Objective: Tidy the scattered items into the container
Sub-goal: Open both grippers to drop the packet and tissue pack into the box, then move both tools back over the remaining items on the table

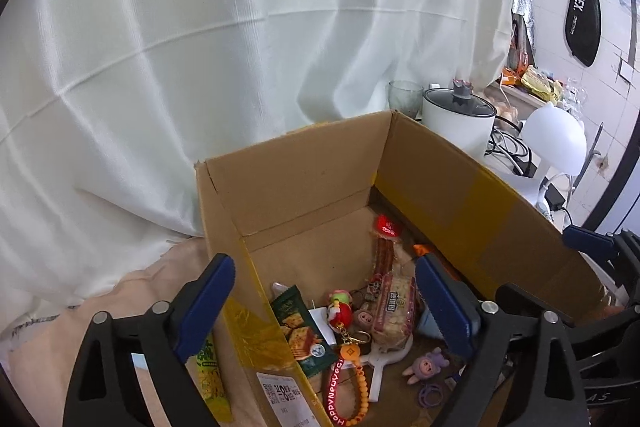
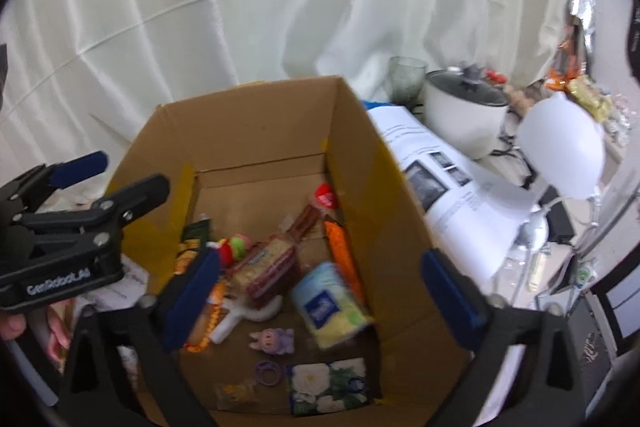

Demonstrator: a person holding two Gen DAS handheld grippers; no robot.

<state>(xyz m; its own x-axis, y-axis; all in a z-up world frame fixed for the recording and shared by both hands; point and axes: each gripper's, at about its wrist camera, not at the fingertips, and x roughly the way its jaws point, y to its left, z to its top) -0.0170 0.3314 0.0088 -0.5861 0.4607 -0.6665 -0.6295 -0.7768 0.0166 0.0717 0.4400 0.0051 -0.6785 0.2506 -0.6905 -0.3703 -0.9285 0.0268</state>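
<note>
Most of the tidying looks done. The cardboard box [image 2: 256, 123] stands open on the counter and already holds a jumble of small things: a green snack packet [image 1: 302, 331], a pack of crackers [image 1: 392, 311], a red-topped sausage stick [image 1: 385, 247], an orange beaded keychain [image 1: 352, 379], a purple bunny figure [image 2: 276, 341], a purple ring toy [image 2: 266, 371], a blue and yellow tissue pack [image 2: 334, 305], a floral tissue pack [image 2: 328, 387] and an orange item [image 2: 344, 255] along the right wall. What appears left outside is a yellow-green snack packet [image 1: 210, 375], lying on the cloth just beside the box's left wall, close under the left gripper. Whether more stray items remain elsewhere cannot be told from these views.

The left gripper [image 1: 324, 307] hangs over the box's near left corner with its jaws wide apart; the left wall of the box sits between them, but the pads press on nothing. The right gripper [image 2: 320, 297] points down into the box, its jaws also spread wide and holding nothing. The blue and yellow tissue pack shows between its fingers, tilted and a little blurred, apparently free of both pads. It seems to have been let go into the box, though that is a judgement, not something plainly shown
</note>
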